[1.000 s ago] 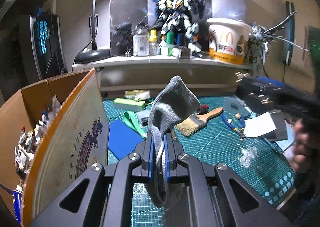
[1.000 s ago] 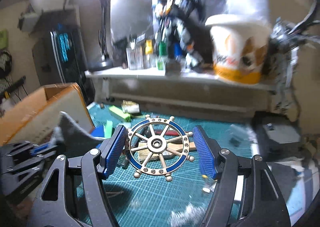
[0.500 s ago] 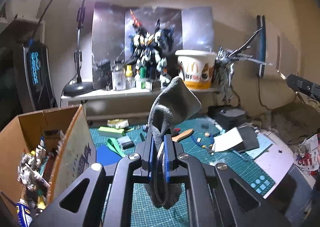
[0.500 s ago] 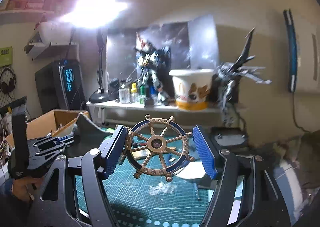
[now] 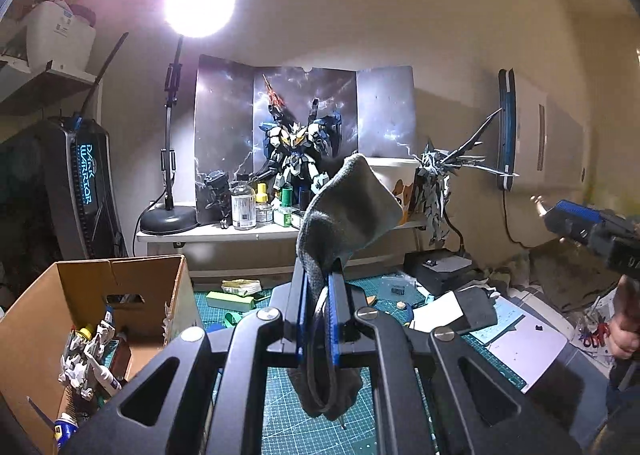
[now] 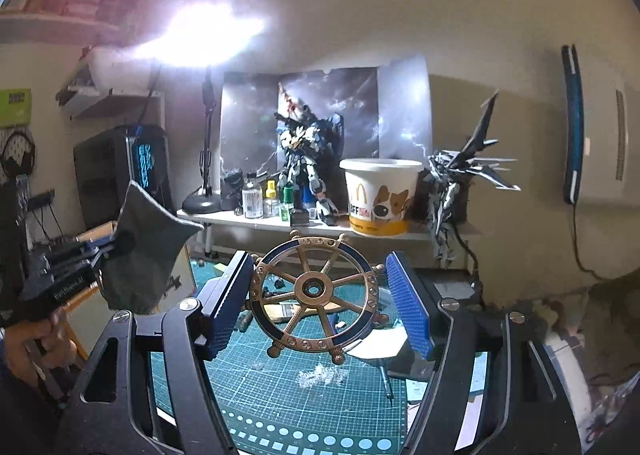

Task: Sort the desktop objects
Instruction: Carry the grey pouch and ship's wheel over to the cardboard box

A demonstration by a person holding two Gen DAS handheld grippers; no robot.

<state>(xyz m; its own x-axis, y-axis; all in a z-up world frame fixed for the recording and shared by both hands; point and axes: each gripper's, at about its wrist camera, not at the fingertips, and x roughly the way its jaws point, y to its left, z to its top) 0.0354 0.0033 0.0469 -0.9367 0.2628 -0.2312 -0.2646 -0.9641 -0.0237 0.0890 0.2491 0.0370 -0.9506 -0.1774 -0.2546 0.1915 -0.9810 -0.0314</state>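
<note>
Above the green cutting mat (image 6: 288, 395) I hold both loads clear of the clutter, I think so that neither drags through the brushes and scraps lying there. My left tool (image 5: 318, 311) has its jaws narrow, pinched on a grey cloth (image 5: 348, 211) that stands up out of the grip and hangs below it; lifting it by the middle keeps it bundled. My right tool (image 6: 318, 295) is set wide around a ship's wheel ornament (image 6: 316, 289), its rim handles caught between the blue pads (image 6: 408, 307), flat face toward the camera. The cardboard box (image 5: 100, 295) at the left, already holding small figures and tubes, looks to me the likely place for sorted things. Behind the counter runs a white shelf (image 6: 280, 221) with bottles, a robot model (image 5: 298, 159) and a paper bucket (image 6: 380, 195); a bright lamp (image 5: 199, 3) glares above.
</note>
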